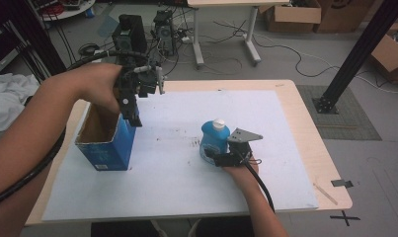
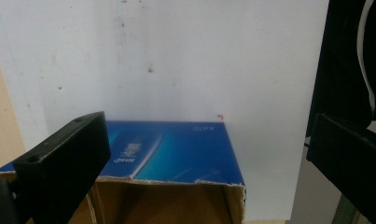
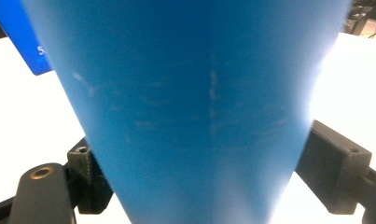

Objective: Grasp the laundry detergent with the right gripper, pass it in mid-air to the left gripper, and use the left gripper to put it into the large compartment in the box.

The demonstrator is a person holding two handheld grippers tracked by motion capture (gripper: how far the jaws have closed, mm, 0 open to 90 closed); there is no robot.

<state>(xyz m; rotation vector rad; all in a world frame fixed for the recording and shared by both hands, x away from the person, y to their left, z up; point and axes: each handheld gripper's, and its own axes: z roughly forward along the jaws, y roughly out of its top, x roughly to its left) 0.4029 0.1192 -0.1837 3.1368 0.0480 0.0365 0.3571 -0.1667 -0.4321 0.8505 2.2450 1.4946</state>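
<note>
A blue bottle (image 1: 214, 139) with a white cap stands upright near the middle of the white mat (image 1: 177, 182). My right gripper (image 1: 218, 158) is shut on its lower body from the near side. In the right gripper view the bottle (image 3: 195, 102) sits pressed between both jaws of that gripper (image 3: 209, 179). An open-topped blue box (image 1: 103, 145) with a brown inside stands at the mat's left. My left gripper (image 1: 132, 116) hangs over the box's right rim, pointing down. Its view shows the gripper (image 2: 204, 163) open wide, with nothing between the jaws and the box's blue wall (image 2: 171, 149) below.
The mat covers a pale wooden table (image 1: 310, 138). A black post (image 1: 357, 54) rises off the table's far right corner. Cardboard boxes (image 1: 293, 15), a desk leg (image 1: 251, 44) and cables lie on the floor behind. A white cloth (image 1: 9, 98) lies at the far left.
</note>
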